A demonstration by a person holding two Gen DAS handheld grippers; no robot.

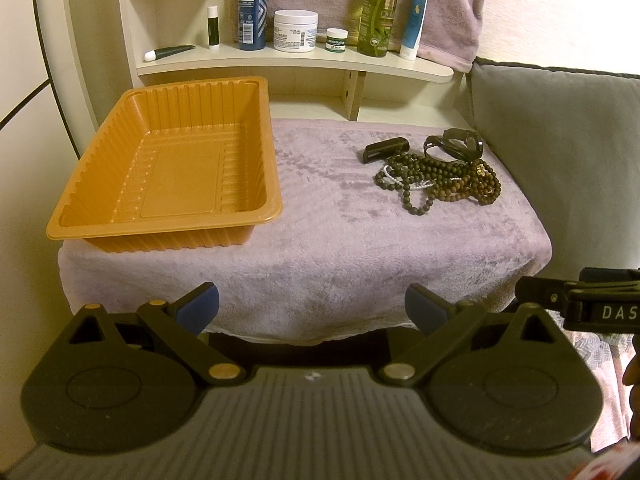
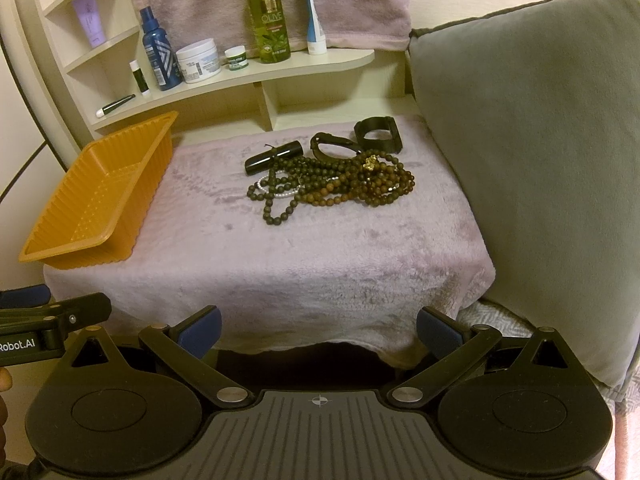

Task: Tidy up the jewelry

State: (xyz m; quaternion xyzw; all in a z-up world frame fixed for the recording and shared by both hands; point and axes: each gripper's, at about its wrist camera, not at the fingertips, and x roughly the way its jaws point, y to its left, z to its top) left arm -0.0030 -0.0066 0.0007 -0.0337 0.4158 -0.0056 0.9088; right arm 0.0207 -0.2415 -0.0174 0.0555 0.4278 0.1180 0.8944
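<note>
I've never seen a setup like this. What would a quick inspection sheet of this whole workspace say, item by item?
Surface: lilac towel draped over a small stand.
Job's things: orange tray on the left, nothing in it; tangled bead strands on the right, with a black tube, a dark bangle and a black cuff behind them.
Clutter: nothing seen on the towel.
Grippers: left gripper and right gripper hover before the near edge, jaws wide apart, holding nothing.
Cables: nothing seen.
Surroundings: shelf of toiletry bottles and jars behind; grey cushion to the right.
</note>
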